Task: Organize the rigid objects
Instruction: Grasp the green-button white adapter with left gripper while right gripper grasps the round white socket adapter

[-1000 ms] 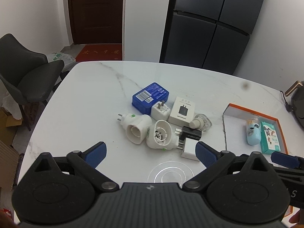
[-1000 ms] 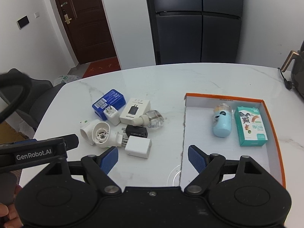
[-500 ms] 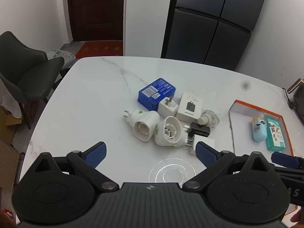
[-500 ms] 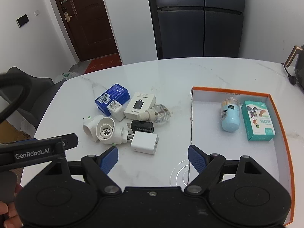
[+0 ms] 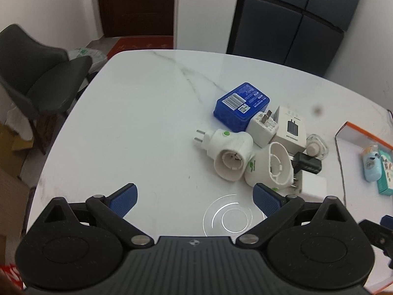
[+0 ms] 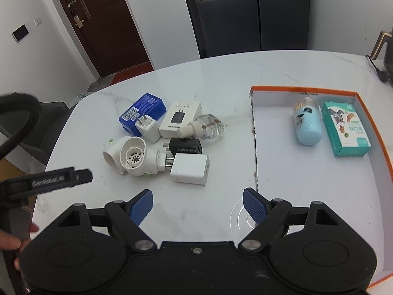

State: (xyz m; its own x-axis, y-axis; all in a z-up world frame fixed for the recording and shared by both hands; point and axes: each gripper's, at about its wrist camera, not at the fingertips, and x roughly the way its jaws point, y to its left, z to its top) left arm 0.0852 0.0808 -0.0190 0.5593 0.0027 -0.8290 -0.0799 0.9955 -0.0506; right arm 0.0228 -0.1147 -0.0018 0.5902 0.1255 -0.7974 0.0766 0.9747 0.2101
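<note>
Left gripper: released, jaws wide, nothing between them, above the bare table left of the box.
Adapter cluster: chargers, plugs and blue case grouped on the table, left of the box.
Right gripper: released, empty, at the box's left wall.
Box: orange-rimmed; holds a light-blue bottle and a teal carton.

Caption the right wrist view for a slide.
Open right gripper hovers over the marble table between a pile of plug adapters and an orange-rimmed box.
</note>
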